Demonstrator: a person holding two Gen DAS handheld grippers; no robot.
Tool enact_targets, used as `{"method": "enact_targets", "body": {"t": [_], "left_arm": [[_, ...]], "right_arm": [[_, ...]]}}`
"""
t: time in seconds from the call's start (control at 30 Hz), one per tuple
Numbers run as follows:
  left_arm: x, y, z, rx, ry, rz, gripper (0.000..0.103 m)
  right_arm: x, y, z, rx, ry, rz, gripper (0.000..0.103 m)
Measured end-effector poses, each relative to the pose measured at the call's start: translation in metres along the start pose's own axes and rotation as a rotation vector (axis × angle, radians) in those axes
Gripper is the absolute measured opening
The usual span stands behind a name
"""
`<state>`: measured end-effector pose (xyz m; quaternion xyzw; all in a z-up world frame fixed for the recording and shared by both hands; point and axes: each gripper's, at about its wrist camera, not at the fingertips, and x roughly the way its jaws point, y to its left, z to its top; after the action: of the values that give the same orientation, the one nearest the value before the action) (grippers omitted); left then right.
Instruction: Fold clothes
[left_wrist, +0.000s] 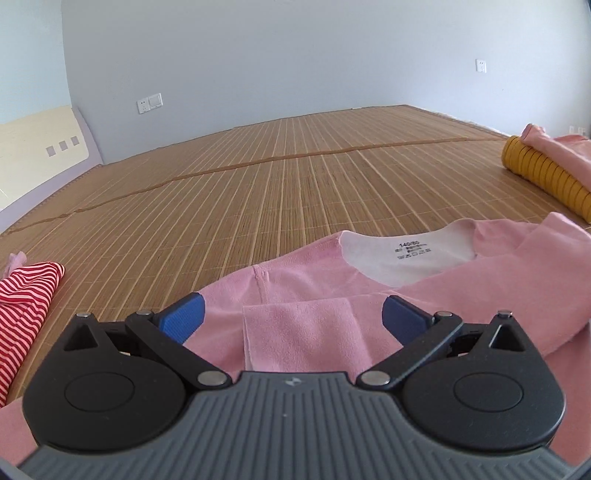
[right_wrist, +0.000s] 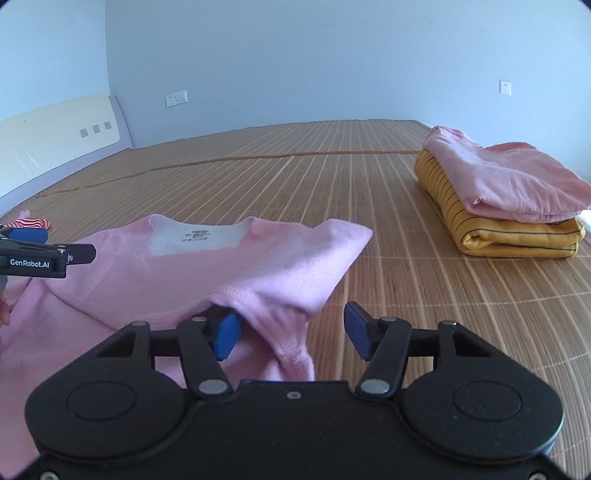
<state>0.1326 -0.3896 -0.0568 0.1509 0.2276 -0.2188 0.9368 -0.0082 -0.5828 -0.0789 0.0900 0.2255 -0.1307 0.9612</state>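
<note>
A pink shirt (left_wrist: 314, 280) lies on a bamboo mat (left_wrist: 295, 177) that covers the bed, near the mat's near edge, its white inner neck label (right_wrist: 195, 236) facing up. Part of the shirt is folded over itself, with a sleeve end lying flat on its body.

The left tool (left_wrist: 291, 317) hovers over that sleeve end with its blue pads spread wide apart, gripping nothing. The right tool (right_wrist: 291, 332) is also spread open at the shirt's right side; bunched pink fabric sits between its pads, and the left pad (right_wrist: 227, 334) seems to touch or tuck under the fabric, though the view is too close to be sure.

Toward the mat's right edge sits a folded stack: a pink garment (right_wrist: 509, 177) on top of a yellow striped garment (right_wrist: 517, 232). At the mat's left edge lies a red-and-white striped garment (left_wrist: 26, 295), unfolded. A pale headboard (right_wrist: 55, 136) stands at the far left corner against the wall.
</note>
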Motion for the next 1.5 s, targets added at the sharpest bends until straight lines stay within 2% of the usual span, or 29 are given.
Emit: {"method": "enact_targets", "body": {"t": [0.1, 0.2, 0.27, 0.37, 0.43, 0.5, 0.6, 0.7, 0.83, 0.9, 1.0, 1.1, 1.13, 1.17, 1.2, 1.23, 1.33, 1.43, 1.5], "left_arm": [[0.025, -0.008, -0.012, 0.026, 0.027, 0.059, 0.103], [0.029, -0.002, -0.013, -0.005, 0.029, 0.021, 0.103], [0.032, -0.001, -0.014, -0.018, 0.033, 0.01, 0.103], [0.034, 0.002, -0.015, -0.033, 0.032, -0.002, 0.103], [0.034, 0.003, -0.015, -0.042, 0.034, -0.007, 0.103], [0.033, 0.003, -0.013, -0.046, 0.037, -0.008, 0.103], [0.021, 0.007, -0.005, -0.037, 0.028, -0.019, 0.103], [0.013, 0.01, -0.002, -0.008, 0.048, -0.045, 0.103], [0.014, 0.01, -0.013, 0.009, 0.056, -0.037, 0.103], [0.017, 0.01, -0.02, -0.004, 0.062, -0.034, 0.103], [0.014, 0.009, -0.029, -0.012, 0.027, -0.028, 0.103], [0.014, 0.01, -0.031, -0.015, 0.022, -0.032, 0.103], [0.014, 0.011, -0.031, -0.022, 0.023, -0.037, 0.103], [0.015, 0.013, -0.031, -0.03, 0.024, -0.043, 0.103], [0.015, 0.013, -0.031, -0.034, 0.023, -0.045, 0.103], [0.015, 0.013, -0.031, -0.037, 0.021, -0.048, 0.103], [0.015, 0.012, -0.031, -0.032, 0.019, -0.044, 0.103], [0.015, 0.01, -0.031, -0.025, 0.018, -0.036, 0.103], [0.015, 0.008, -0.03, -0.017, 0.016, -0.029, 0.103]], "right_arm": [[-0.009, -0.018, -0.002, 0.068, -0.03, -0.098, 0.061], [-0.009, -0.027, -0.008, 0.087, 0.029, -0.151, 0.063], [-0.012, -0.024, -0.01, 0.076, 0.069, -0.149, 0.064], [-0.024, -0.022, -0.005, 0.085, 0.117, -0.093, 0.065], [-0.038, -0.021, -0.004, 0.089, 0.082, -0.049, 0.066], [-0.047, -0.016, -0.004, 0.036, 0.034, -0.044, 0.066], [-0.047, -0.013, 0.002, -0.041, 0.023, -0.091, 0.067], [-0.047, -0.026, 0.008, 0.0, 0.001, -0.099, 0.068], [-0.019, -0.05, 0.02, 0.147, 0.011, 0.025, 0.064], [0.004, -0.053, 0.028, 0.172, 0.06, 0.063, 0.063], [0.04, -0.053, 0.04, 0.192, 0.125, 0.089, 0.063], [0.069, -0.047, 0.044, 0.145, 0.178, 0.081, 0.058], [0.073, -0.045, 0.044, 0.118, 0.165, 0.068, 0.054], [0.078, -0.042, 0.045, 0.089, 0.155, 0.053, 0.033], [0.083, -0.041, 0.046, 0.059, 0.158, 0.038, 0.02], [0.087, -0.043, 0.049, 0.063, 0.156, 0.046, 0.012], [0.091, -0.049, 0.054, 0.051, 0.106, 0.053, 0.011], [0.098, -0.048, 0.051, 0.007, 0.107, 0.048, 0.012], [0.095, -0.05, 0.053, 0.011, 0.097, 0.024, 0.024]]}}
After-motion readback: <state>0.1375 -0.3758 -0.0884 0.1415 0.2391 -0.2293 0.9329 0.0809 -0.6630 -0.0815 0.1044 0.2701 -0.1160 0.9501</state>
